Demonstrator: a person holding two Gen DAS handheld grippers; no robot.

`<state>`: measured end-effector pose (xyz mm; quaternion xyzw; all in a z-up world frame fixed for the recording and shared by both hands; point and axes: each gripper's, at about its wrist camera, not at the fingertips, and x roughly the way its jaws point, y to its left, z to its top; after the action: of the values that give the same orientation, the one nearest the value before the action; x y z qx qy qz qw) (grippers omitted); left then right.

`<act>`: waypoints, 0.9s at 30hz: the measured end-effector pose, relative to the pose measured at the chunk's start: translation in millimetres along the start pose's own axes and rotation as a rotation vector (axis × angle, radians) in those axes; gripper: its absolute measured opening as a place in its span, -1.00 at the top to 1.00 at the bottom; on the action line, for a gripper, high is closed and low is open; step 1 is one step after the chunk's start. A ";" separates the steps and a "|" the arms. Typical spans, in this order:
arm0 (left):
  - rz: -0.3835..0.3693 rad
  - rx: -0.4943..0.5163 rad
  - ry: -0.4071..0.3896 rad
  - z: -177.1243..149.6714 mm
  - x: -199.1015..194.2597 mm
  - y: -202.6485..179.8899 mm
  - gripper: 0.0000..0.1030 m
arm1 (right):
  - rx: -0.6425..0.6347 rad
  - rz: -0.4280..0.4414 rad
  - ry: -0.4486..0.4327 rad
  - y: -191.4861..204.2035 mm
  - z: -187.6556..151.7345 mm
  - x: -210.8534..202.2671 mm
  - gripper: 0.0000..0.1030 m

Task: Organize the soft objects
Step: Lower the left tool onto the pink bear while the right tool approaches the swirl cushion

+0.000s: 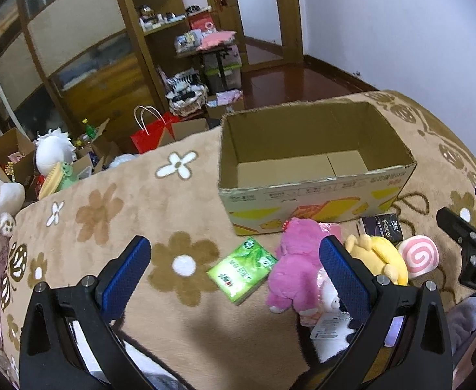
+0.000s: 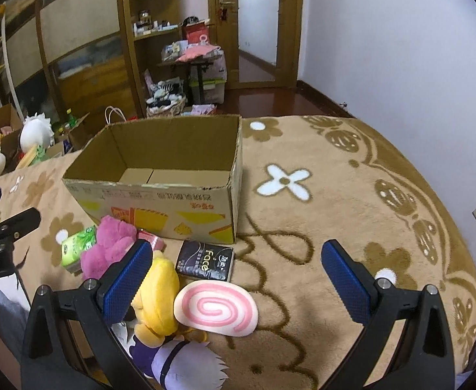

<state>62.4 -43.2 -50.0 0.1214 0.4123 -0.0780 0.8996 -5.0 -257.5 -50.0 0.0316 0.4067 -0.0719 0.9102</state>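
Observation:
An open empty cardboard box (image 1: pixel 316 191) (image 2: pixel 160 195) stands on the tan flowered blanket. In front of it lie a green tissue pack (image 1: pixel 242 269) (image 2: pixel 75 247), a pink plush (image 1: pixel 295 266) (image 2: pixel 108 247), a yellow plush (image 1: pixel 379 256) (image 2: pixel 160 295), a pink-swirl round cushion (image 1: pixel 418 256) (image 2: pixel 217 308) and a black tissue pack (image 1: pixel 382 226) (image 2: pixel 205 261). My left gripper (image 1: pixel 234 276) is open above the green pack and pink plush. My right gripper (image 2: pixel 238 279) is open above the swirl cushion. A white-and-purple plush (image 2: pixel 179 360) lies under it.
The blanket (image 2: pixel 335 227) ends at its far edge by the box. Beyond are wooden cabinets (image 1: pixel 85 48), boxes of toys (image 1: pixel 26 159), a red bag (image 1: pixel 150 136) and dark floor (image 1: pixel 296 81). The right gripper shows at the left view's right edge (image 1: pixel 469 243).

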 end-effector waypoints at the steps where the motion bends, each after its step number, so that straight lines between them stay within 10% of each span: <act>1: -0.004 0.002 0.008 0.7 2.9 -1.7 -0.99 | -0.002 0.000 0.009 0.6 -0.3 2.2 -1.00; 27: -0.033 0.070 0.191 -9.3 77.5 -32.6 -0.99 | 0.090 0.009 0.252 -16.5 -18.4 70.5 -1.00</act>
<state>98.1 -74.9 -119.9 0.1529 0.4950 -0.0954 0.8500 25.4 -279.0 -114.8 0.0830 0.5141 -0.0813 0.8499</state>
